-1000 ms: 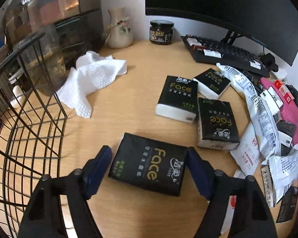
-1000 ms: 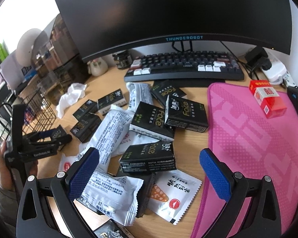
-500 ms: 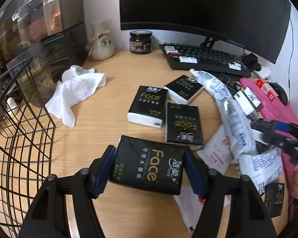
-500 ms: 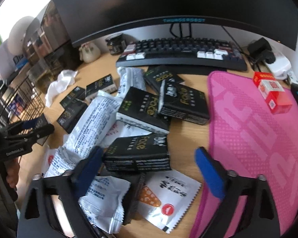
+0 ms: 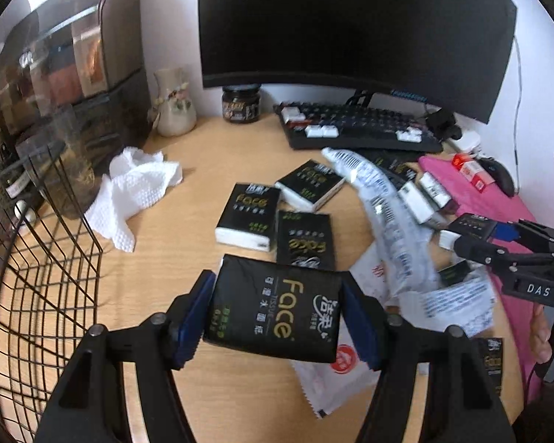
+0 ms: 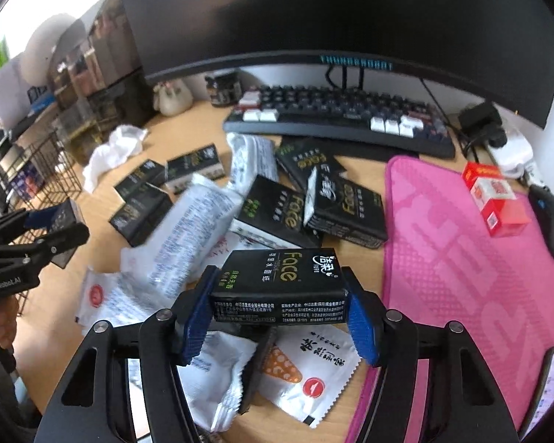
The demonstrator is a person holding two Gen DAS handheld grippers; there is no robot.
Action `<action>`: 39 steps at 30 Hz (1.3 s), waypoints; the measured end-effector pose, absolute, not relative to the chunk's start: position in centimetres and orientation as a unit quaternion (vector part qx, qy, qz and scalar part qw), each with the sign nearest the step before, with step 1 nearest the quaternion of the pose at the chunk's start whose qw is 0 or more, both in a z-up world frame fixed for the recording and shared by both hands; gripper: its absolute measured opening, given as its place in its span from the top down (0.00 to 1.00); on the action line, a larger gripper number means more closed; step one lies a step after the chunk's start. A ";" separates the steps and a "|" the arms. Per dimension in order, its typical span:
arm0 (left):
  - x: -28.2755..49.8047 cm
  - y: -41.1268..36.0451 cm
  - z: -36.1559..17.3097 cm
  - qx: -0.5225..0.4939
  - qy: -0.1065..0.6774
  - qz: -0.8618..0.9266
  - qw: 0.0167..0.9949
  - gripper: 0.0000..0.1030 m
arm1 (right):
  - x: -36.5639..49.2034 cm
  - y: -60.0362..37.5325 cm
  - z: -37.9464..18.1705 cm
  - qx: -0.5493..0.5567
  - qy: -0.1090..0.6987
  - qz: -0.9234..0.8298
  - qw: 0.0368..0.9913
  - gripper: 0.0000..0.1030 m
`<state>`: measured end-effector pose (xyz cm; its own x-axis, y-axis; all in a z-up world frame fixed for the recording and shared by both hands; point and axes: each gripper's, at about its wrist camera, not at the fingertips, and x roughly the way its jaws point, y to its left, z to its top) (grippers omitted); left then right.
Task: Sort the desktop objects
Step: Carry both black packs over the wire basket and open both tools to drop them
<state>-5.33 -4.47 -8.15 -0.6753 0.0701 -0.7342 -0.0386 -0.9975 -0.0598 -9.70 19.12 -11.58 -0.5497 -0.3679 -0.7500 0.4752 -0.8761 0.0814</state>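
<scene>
While left gripper [image 5: 277, 317] fingers clamp one tissue pack [image 5: 275, 315] crosswise, wire basket [image 5: 37, 277] lies just left. Right gripper [image 6: 279, 308] fingers, just closing, bracket another tissue pack [image 6: 280, 280] across its long axis.

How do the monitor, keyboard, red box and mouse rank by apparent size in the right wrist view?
1. Monitor, largest by far.
2. Keyboard.
3. Red box and mouse: they look alike, so no ranking.
</scene>
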 end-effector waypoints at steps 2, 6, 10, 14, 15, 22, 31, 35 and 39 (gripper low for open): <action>-4.6 -4.2 -6.8 -0.387 -0.019 0.921 0.033 0.31 | -8.9 19.0 -10.5 0.398 0.064 -0.881 0.247 0.38; -2.6 -4.2 -3.6 -0.351 -0.023 0.935 0.037 0.31 | -6.8 18.6 -7.7 0.369 0.062 -0.888 0.266 0.38; -0.1 -5.1 -0.3 -0.314 -0.027 0.949 0.028 0.31 | -4.9 17.4 -5.1 0.351 0.046 -0.883 0.309 0.38; 2.8 -7.5 2.2 -0.287 -0.038 0.957 -0.005 0.31 | -2.7 14.0 -2.4 0.327 0.052 -0.874 0.357 0.38; 3.5 -8.4 2.5 -0.282 -0.041 0.958 -0.017 0.31 | -2.0 12.6 -1.8 0.322 0.056 -0.867 0.375 0.38; 7.8 -16.4 3.0 -0.281 -0.066 0.948 -0.132 0.31 | 1.6 3.1 0.1 0.306 0.082 -0.821 0.474 0.38; 9.9 -23.6 0.1 -0.311 -0.101 0.922 -0.209 0.31 | 4.8 -8.5 -2.2 0.330 0.112 -0.759 0.551 0.38; 10.4 -25.2 -0.7 -0.315 -0.120 0.915 -0.223 0.31 | 5.1 -10.5 -3.1 0.337 0.117 -0.749 0.558 0.38; 10.8 -25.4 -0.5 -0.311 -0.107 0.912 -0.244 0.16 | 4.9 -11.1 -3.5 0.333 0.117 -0.753 0.555 0.35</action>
